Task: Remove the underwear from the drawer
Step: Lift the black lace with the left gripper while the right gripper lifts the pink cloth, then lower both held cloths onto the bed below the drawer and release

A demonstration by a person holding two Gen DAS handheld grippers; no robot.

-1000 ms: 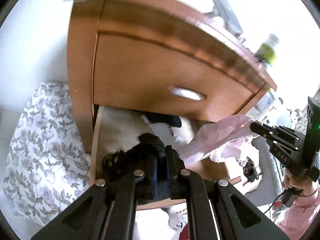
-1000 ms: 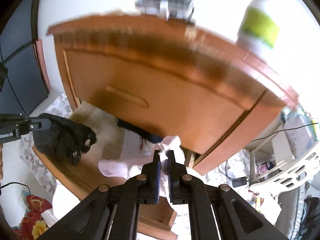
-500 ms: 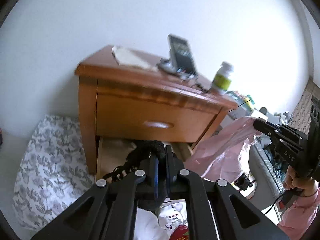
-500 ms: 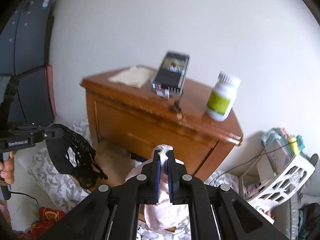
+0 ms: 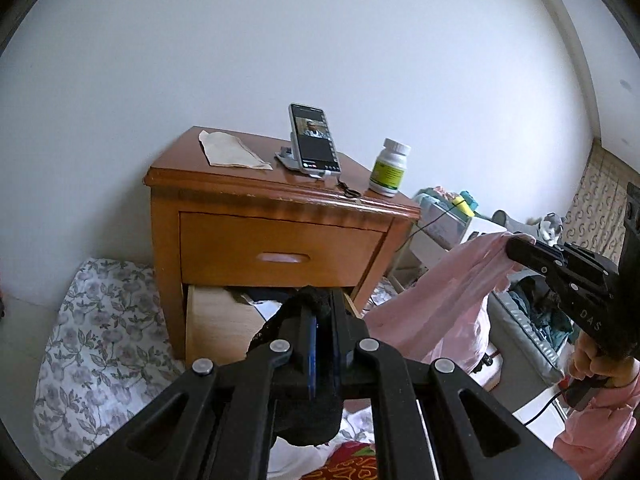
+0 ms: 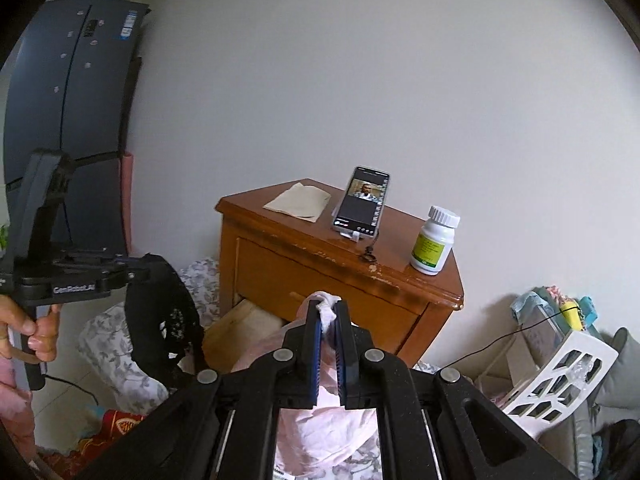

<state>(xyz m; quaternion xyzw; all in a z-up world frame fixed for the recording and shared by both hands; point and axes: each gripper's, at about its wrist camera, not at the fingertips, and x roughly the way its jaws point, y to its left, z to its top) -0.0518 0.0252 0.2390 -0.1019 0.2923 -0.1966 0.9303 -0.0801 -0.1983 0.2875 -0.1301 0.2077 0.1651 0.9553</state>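
Black underwear [image 5: 308, 412] is pinched in the jaws of the left gripper [image 5: 325, 312], and pink underwear [image 6: 320, 436] in those of the right gripper [image 6: 327, 312]. Both pieces are held in the air in front of the nightstand [image 5: 280, 248], clear of its open bottom drawer [image 5: 218, 320].

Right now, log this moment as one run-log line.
left gripper: shut on black underwear | right gripper: shut on pink underwear | both held clear of drawer | drawer: open
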